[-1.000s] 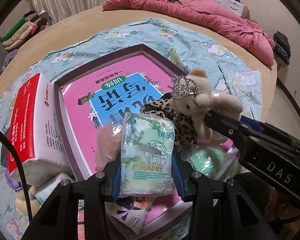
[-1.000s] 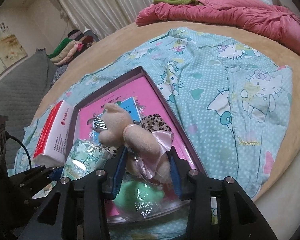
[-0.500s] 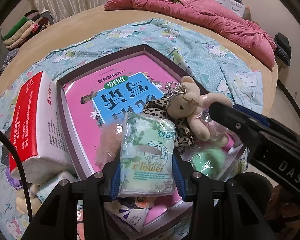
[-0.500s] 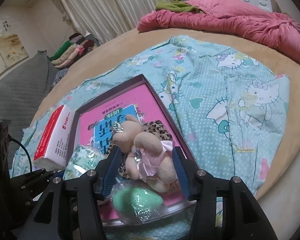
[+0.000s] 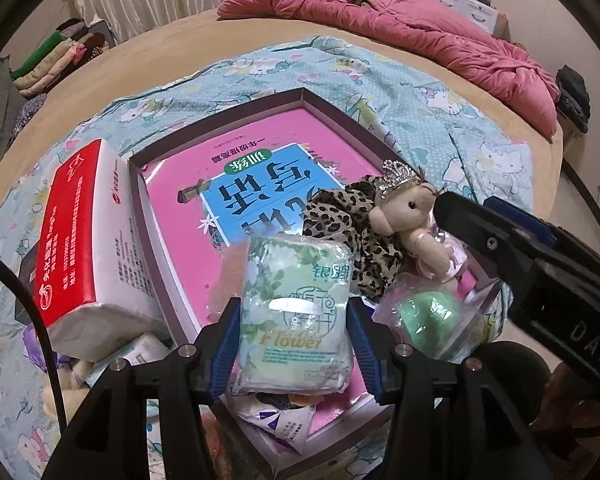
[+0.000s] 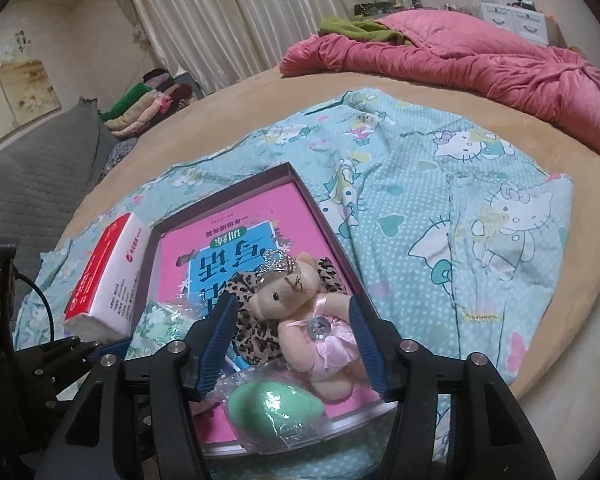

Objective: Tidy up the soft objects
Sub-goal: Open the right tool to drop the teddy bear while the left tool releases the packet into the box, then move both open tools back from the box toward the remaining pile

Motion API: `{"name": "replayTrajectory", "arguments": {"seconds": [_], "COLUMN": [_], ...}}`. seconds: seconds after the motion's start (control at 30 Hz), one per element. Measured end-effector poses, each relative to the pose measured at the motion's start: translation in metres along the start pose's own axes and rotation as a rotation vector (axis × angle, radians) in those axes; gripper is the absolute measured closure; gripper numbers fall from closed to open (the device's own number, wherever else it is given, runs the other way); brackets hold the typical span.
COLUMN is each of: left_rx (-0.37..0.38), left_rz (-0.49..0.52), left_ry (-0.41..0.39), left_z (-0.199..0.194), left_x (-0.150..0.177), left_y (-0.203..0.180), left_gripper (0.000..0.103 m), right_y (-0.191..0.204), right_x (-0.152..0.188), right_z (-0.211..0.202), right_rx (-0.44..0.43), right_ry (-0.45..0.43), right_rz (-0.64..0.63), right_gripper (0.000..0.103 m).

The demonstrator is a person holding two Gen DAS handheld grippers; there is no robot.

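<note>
Nearest the left wrist camera, the left gripper (image 5: 294,346) has its jaws opening around a pale green floral-print soft tissue pack (image 5: 296,316). The pack lies between the blue pads, which look barely clear of its sides, and rests at the near end of the shallow purple-rimmed cardboard box (image 5: 332,110).

In the right wrist view, the right gripper (image 6: 294,344) is likewise opening, its pads standing visibly apart from the cream plush bear in a pink dress and silver tiara (image 6: 312,320) between them. The bear lies in the box against a leopard-print fabric piece (image 6: 252,328), just behind a mint-green sponge in clear wrap (image 6: 276,404).

Those four soft things seem placed. Beside the box a red-and-white tissue pack (image 5: 88,240) remains outside, with some small soft items beneath it, so the sorting looks unfinished.
</note>
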State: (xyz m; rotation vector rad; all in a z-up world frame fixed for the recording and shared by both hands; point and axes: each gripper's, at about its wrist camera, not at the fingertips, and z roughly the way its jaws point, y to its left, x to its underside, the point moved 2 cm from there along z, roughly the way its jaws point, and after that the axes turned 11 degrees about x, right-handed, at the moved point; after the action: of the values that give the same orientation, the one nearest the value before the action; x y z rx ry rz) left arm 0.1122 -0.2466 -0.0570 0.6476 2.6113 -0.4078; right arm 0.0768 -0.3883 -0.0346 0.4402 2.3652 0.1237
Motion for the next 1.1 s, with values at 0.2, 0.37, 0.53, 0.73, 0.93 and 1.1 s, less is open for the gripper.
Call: {"name": "replayTrajectory", "arguments": {"seconds": [0.2,0.37,0.53,0.73,0.93,1.1], "left_rx": [0.011,0.022,0.033,0.042,0.029,0.010], "left_rz": [-0.002,-0.010,-0.018,-0.026,-0.036,-0.046], "left_ry": [-0.010,-0.010,-0.015,-0.046,-0.093,-0.121], "left_z": [-0.006,-0.009,-0.014,-0.029,-0.057,-0.076], "left_x": [0.000,0.001,0.001,0.002,0.004,0.008], "left_y": [0.000,0.001,0.004,0.007,0.016,0.025], "left_gripper": [0.044,0.038,0.036,0.033,0.032,0.030], "right_y": [0.000,-0.002,-0.003,-0.008,-0.005,0.011], "right_x": [-0.001,-0.002,-0.003,-0.006,-0.009,-0.010], "right_z": [-0.002,-0.003,-0.005,-0.013,-0.026,-0.042], "right_rx": [0.006,0.013,0.019,0.022,0.005,-0.017], "right_ry": [-0.012,-0.020,-0.033,-0.077,-0.131,-0.165], "right_rz": [-0.002,0.005,0.009,0.028,0.032,-0.003], "right_gripper": [0.034,0.031,0.030,0.027,0.026,0.025]}}
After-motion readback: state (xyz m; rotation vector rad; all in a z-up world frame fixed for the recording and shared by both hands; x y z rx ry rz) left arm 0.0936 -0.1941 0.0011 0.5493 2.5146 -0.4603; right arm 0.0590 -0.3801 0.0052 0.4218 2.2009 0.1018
